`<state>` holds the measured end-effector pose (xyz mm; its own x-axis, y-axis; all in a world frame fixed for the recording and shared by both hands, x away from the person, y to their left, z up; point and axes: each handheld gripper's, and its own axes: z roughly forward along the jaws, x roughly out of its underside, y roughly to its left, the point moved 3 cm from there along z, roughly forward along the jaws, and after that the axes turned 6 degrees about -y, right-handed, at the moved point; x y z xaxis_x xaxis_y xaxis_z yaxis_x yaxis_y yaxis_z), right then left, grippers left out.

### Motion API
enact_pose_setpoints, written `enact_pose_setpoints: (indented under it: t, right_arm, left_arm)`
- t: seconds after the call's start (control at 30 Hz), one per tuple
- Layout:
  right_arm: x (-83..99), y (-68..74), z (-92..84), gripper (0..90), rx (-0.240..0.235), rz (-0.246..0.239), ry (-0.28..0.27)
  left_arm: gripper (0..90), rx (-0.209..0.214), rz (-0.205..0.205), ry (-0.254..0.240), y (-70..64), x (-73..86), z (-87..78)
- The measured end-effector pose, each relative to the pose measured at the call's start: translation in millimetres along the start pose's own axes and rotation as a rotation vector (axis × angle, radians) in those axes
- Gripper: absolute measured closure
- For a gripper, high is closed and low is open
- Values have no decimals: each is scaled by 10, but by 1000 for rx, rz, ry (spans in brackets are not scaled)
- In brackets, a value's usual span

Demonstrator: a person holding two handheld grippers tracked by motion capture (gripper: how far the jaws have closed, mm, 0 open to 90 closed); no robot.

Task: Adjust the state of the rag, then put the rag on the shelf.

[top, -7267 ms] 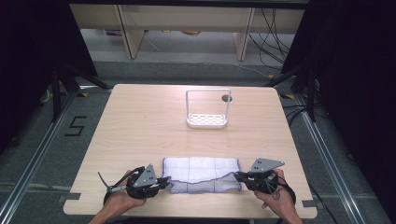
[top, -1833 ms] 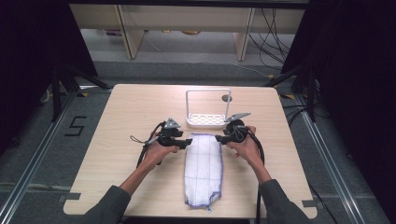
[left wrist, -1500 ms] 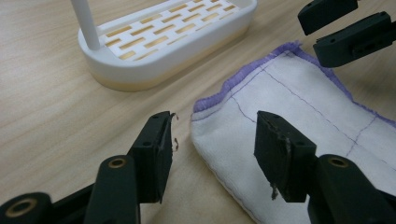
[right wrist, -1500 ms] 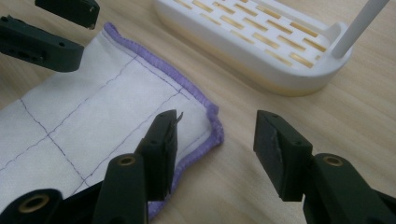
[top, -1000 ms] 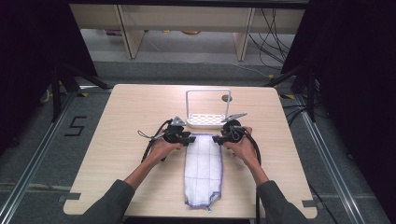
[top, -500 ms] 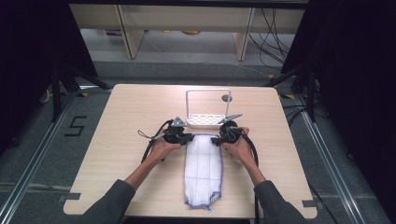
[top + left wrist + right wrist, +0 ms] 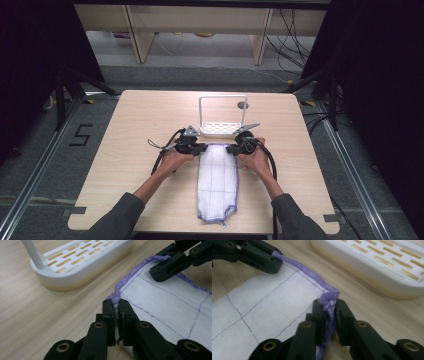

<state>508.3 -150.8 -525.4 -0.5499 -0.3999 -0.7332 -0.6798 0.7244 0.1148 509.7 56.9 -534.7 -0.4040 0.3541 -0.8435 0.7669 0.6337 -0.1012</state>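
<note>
A white quilted cloth [image 7: 217,180] with a purple hem lies lengthwise on the table, its near end by the front edge. My left gripper [image 7: 200,148] is shut on the cloth's far left corner [image 7: 117,293], the hem pinched between its black jaws [image 7: 116,302]. My right gripper [image 7: 231,149] has just been closing and now pinches the far right corner, the purple hem [image 7: 329,296] bunched between its jaws [image 7: 329,302]. Each gripper view shows the other gripper on the opposite corner: the right gripper [image 7: 153,272], the left gripper [image 7: 275,263].
A white slotted tray [image 7: 220,129] with an upright wire frame stands just beyond the cloth's far edge, close to both grippers [image 7: 82,262] [image 7: 374,265]. The wooden table [image 7: 125,150] has bare room to the left and right of the cloth.
Both hands have stayed at the cloth's far end; the right gripper has edged slightly inward onto its corner. Several seconds ago the cloth lay crosswise near the front edge.
</note>
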Motion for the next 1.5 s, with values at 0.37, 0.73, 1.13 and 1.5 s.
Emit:
enact_pose_setpoints:
  t: [0.37, 0.73, 1.13, 1.5]
  right_arm:
    - [-74, 41, -145, 830, -13, -37, -48]
    - [-150, 161, -344, 832, -35, -39, -98]
    - [-170, 189, -391, 831, -31, -56, -106]
    - [-208, 247, -479, 832, -43, -57, -112]
  left_arm:
    - [849, -10, -2, -49, -64, -92, -122]
    - [849, 10, 4, -88, -125, -202, -318]
    - [849, 9, 1, -87, -135, -200, -340]
    - [848, 13, 5, -104, -179, -259, -441]
